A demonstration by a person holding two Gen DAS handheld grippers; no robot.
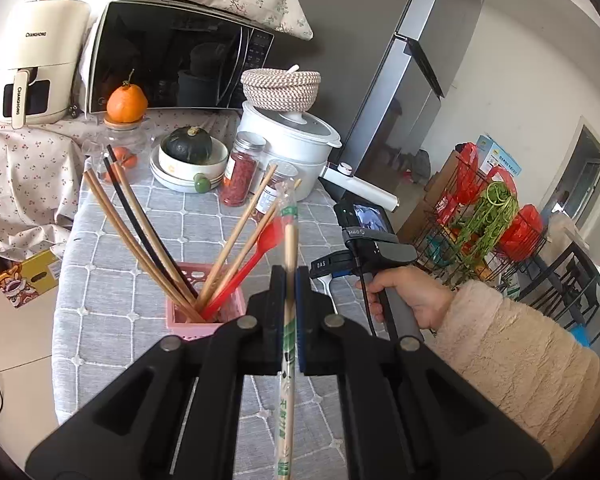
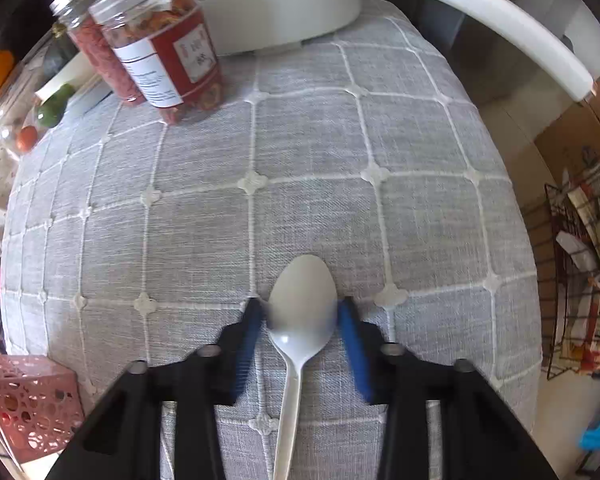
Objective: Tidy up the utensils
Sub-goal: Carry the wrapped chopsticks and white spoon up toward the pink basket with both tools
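Clamping a wrapped chopstick pair [image 1: 289,280] upright, the left gripper [image 1: 289,312] hovers just behind the pink basket [image 1: 188,320], while the right gripper [image 2: 300,320] sits low on the bench [image 2: 300,160], fingers [image 2: 248,336] spread around a white spoon [image 2: 300,312].

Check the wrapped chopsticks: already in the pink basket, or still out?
Out. The left hand-held gripper is shut on the wrapped chopsticks, beside the pink basket.

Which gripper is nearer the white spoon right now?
Right. The right gripper straddles the white spoon bowl on the tablecloth, jaws open. The left gripper is up beside the pink basket, holding wrapped chopsticks.
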